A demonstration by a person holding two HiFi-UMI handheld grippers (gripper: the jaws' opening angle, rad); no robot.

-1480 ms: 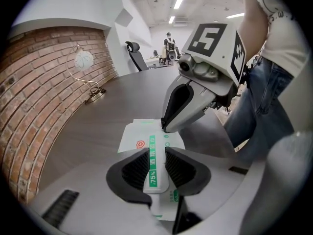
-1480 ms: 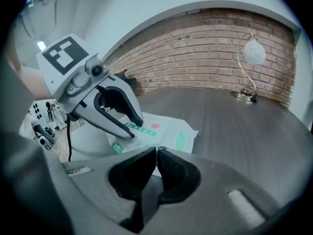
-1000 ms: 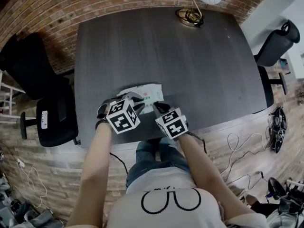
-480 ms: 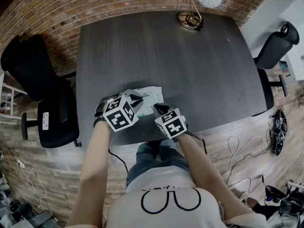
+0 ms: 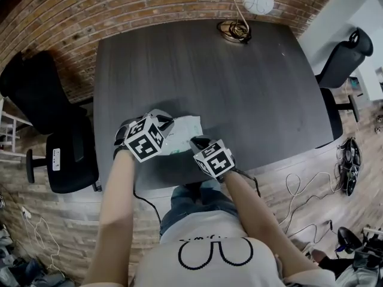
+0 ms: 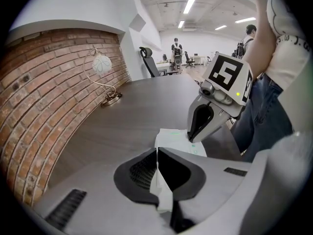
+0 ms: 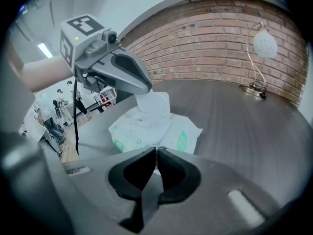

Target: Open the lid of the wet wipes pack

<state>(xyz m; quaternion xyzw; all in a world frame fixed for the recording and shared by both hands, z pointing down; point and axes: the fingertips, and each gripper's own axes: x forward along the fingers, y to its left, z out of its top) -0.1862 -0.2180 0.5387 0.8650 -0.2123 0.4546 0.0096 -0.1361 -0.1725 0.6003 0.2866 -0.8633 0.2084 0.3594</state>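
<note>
The white and green wet wipes pack (image 5: 184,131) lies near the front edge of the dark table (image 5: 239,82). Its white lid (image 7: 153,104) stands tilted up from the pack (image 7: 146,129). My left gripper (image 6: 157,153) has just been closing, and its jaws are shut on the lid's flap (image 6: 161,190). In the head view the left gripper (image 5: 166,123) is at the pack's left end. My right gripper (image 7: 155,153) is shut, its tips pinching the pack's near edge. From the left gripper view, the right gripper (image 6: 191,137) comes down onto the pack (image 6: 176,140).
A lamp with a white globe (image 5: 248,8) stands at the table's far edge. Black office chairs sit left (image 5: 42,112) and right (image 5: 344,55) of the table. A brick wall runs behind it. Cables lie on the wooden floor (image 5: 305,190).
The left gripper has moved left and up, carrying the lid's flap with it. The right gripper has stayed at the pack's near edge.
</note>
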